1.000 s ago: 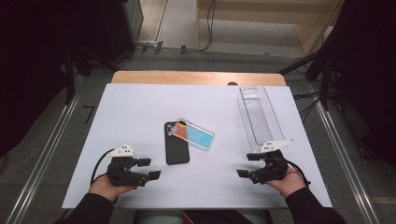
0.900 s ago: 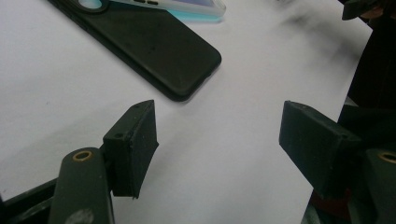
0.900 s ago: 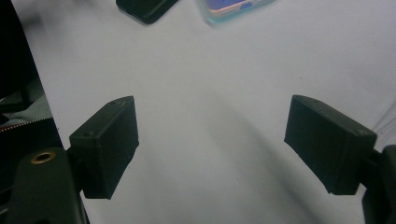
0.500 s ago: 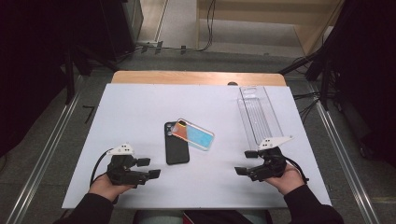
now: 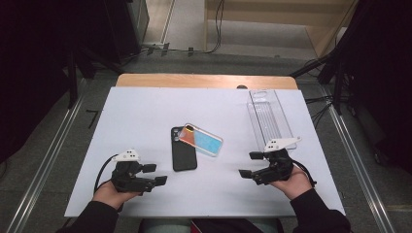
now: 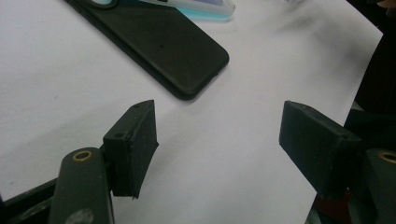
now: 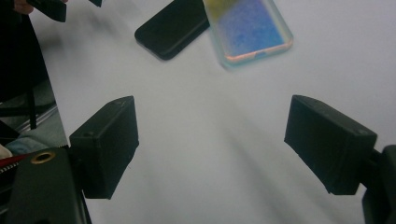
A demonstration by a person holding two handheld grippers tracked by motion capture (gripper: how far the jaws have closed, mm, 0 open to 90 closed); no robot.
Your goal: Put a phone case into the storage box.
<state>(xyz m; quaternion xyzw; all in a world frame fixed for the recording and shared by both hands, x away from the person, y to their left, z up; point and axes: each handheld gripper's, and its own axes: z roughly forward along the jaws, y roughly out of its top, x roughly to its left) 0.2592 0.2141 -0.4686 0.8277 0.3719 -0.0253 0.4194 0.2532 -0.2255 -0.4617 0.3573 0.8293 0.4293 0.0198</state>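
High view, clear tray (image 5: 269,116) right of black phone (image 5: 183,149), iridescent case (image 5: 201,140)

We identify a lab recording bay: white worktop (image 5: 145,116) between metal floor rails (image 5: 43,160), cables (image 5: 214,29) on grey floor, dark surrounds.

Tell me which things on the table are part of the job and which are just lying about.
In the job: black phone case, iridescent phone case leaning on it, left gripper and right gripper, both open.
Lying about: clear plastic tray, wooden board.
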